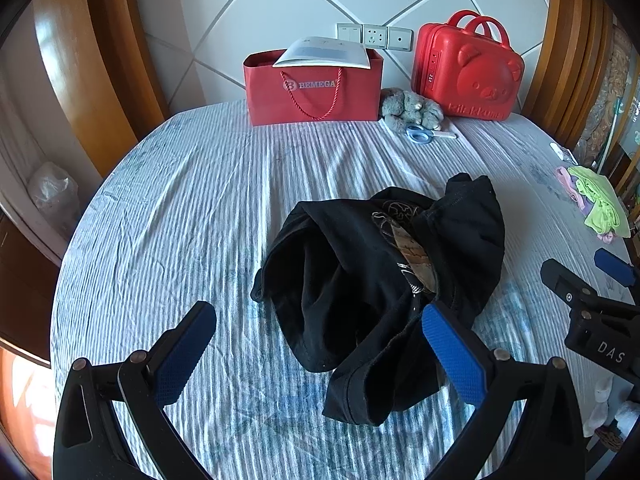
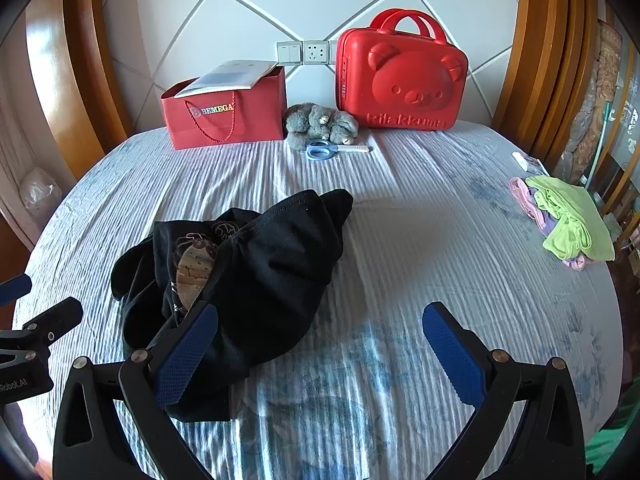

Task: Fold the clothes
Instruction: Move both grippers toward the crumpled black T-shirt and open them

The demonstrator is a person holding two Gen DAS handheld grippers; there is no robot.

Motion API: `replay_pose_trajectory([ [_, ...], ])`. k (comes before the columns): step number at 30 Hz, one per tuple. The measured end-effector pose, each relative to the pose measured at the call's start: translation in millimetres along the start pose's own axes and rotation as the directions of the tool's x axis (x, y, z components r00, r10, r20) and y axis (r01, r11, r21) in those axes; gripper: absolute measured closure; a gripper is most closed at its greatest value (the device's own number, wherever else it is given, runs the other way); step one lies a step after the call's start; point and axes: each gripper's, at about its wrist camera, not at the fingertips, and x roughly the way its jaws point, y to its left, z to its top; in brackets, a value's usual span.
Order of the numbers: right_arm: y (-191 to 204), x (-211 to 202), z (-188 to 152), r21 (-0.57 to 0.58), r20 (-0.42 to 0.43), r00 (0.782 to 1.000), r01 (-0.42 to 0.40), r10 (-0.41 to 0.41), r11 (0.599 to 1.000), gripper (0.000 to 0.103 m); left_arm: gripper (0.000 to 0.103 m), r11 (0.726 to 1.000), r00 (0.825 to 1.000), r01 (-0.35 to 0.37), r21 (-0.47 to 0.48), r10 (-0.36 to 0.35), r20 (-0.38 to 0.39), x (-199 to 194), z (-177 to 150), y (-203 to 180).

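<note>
Judging by the crumpled black garment (image 1: 372,292), we had barely begun the folding. It lay bunched in a heap near the middle of the bed (image 1: 180,200), its printed front half buried in its own folds, no edge laid flat and no sleeve clearly drawn out. Both tools hovered over its near side with nothing in them: the left tool (image 1: 320,352) had its fingers spread wide apart, with the heap's lower hem showing between them, and the right tool (image 2: 320,352) was likewise spread, its left finger showing in front of the heap's near edge; whether it touched the cloth, we could not tell.

At the bed's right edge a small stack of green and pink clothes (image 2: 568,220) sat in what looked like folded order, so we judged some pieces already finished. Still left for the black one, in our view: shaking it open, spreading it flat on the striped sheet, then making every fold. A red paper bag (image 1: 312,88), a red bear case (image 1: 468,68), a grey plush toy (image 1: 412,110) and scissors (image 1: 424,134) stood well apart at the headboard.
</note>
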Motion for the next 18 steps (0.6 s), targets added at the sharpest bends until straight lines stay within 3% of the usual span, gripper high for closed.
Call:
replay_pose_trajectory([
  [18, 4, 22, 2, 0.002, -0.028, 1.000, -0.006, 0.006, 1.000, 0.000, 0.000, 0.999, 0.998, 0.043, 0.003, -0.042, -0.054, 27, 5, 8],
])
